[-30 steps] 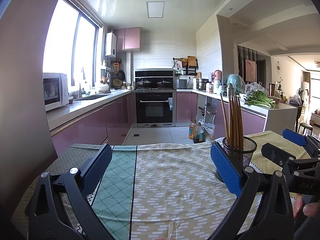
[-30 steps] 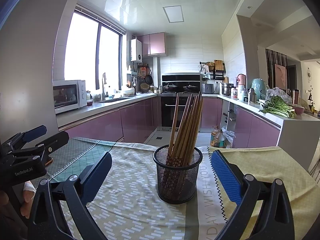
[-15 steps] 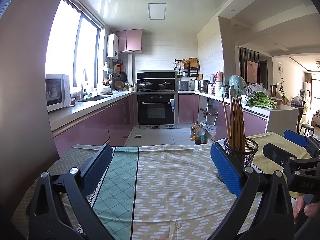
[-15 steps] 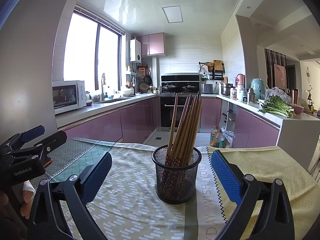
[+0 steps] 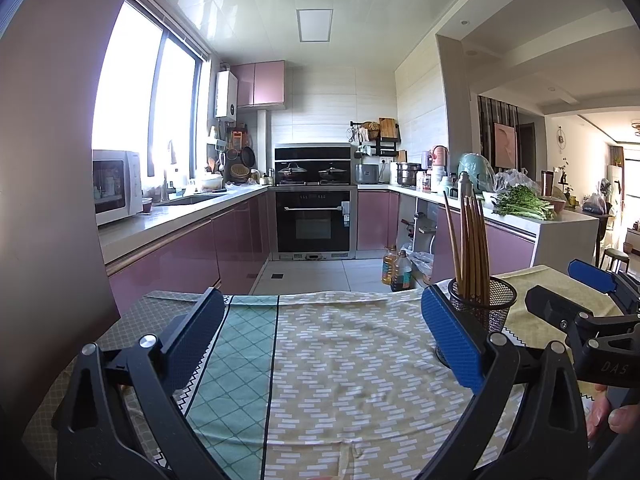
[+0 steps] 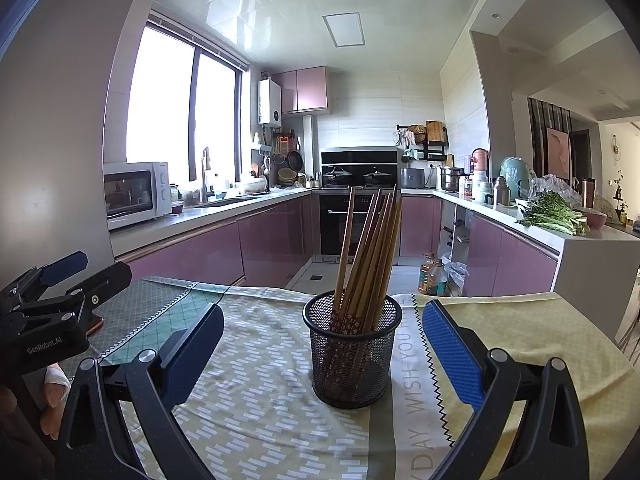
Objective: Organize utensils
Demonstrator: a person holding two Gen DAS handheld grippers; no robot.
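Observation:
A black mesh holder point(image 6: 353, 350) stands upright on the patterned tablecloth point(image 6: 256, 396), with several wooden chopsticks point(image 6: 370, 256) leaning in it. My right gripper point(image 6: 320, 344) is open and empty, with the holder just beyond and between its blue-padded fingers. My left gripper point(image 5: 318, 332) is open and empty over bare cloth point(image 5: 344, 368). In the left wrist view the holder point(image 5: 486, 310) and chopsticks point(image 5: 470, 240) sit behind the right finger, and the right gripper point(image 5: 588, 304) shows at the right edge. The left gripper point(image 6: 60, 280) shows at the left edge of the right wrist view.
The table's far edge point(image 5: 320, 296) drops to a tiled kitchen floor. Oil bottles point(image 6: 434, 278) stand on the floor beyond it. Purple cabinets, an oven point(image 5: 314, 224), a microwave point(image 6: 134, 192) and a counter with greens point(image 6: 554, 212) lie further back.
Both views have drifted very slightly; the holder and chopsticks have stayed put. Both grippers have stayed open and empty.

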